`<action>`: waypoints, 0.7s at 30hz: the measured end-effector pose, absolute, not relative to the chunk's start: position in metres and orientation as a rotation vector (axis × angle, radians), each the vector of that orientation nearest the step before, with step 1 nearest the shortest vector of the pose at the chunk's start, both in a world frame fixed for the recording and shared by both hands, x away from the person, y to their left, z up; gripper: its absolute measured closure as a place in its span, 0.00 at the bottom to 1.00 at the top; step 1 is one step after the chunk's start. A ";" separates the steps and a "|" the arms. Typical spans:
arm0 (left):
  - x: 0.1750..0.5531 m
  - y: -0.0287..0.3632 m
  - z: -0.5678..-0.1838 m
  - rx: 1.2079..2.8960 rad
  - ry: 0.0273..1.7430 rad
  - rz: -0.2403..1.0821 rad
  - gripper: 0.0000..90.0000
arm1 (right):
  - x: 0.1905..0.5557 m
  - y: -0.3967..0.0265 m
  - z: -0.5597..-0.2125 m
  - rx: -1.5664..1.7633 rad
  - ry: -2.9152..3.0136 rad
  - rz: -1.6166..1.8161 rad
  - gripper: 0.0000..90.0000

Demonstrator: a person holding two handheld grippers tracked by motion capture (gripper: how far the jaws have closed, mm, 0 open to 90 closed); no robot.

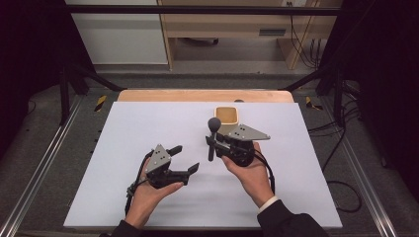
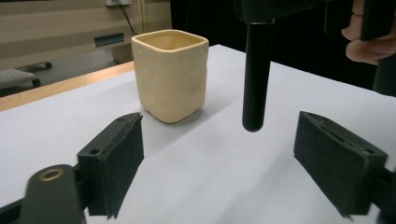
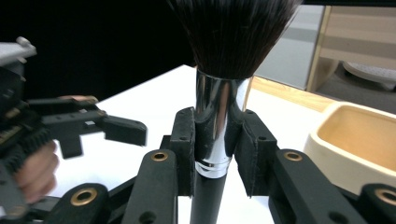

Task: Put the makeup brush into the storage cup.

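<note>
In the high view we see both forearms come in from the bottom edge, dark sleeves at the wrists, each hand cupped palm-up under its tool above the white board [image 1: 148, 123] that covers the table. Our right gripper [image 1: 211, 143] sits just right of centre, its jaws pointing left and clamped on a makeup brush [image 1: 213, 133] that stands upright, bristles on top and handle hanging down. In the right gripper view the pads press on the brush's shiny metal collar [image 3: 219, 121] from both sides, the dark bristles fanning out above. Our left gripper [image 1: 184, 159] lies lower and to the left, angled toward the brush, its jaws spread wide with nothing between the pads. In the left gripper view the black handle end [image 2: 256, 79] hangs just above the board, between and beyond the two parted jaws. The cream square cup [image 1: 227, 116] stands on the board just behind the brush, apart from both grippers.
</note>
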State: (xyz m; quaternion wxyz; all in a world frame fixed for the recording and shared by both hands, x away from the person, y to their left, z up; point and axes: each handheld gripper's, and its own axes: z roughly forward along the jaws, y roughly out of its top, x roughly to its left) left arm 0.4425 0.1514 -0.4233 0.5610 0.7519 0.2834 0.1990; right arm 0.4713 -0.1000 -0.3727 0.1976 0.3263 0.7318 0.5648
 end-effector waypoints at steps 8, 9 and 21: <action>0.434 0.175 -0.423 1.753 0.690 0.495 0.04 | 0.473 -0.113 -0.375 0.944 2.034 1.563 0.78; 0.434 0.180 -0.424 1.743 0.697 0.495 0.04 | 0.473 -0.113 -0.375 0.942 2.035 1.562 0.78; 0.433 0.208 -0.437 1.723 0.722 0.508 0.04 | 0.476 -0.118 -0.377 0.948 2.016 1.529 0.78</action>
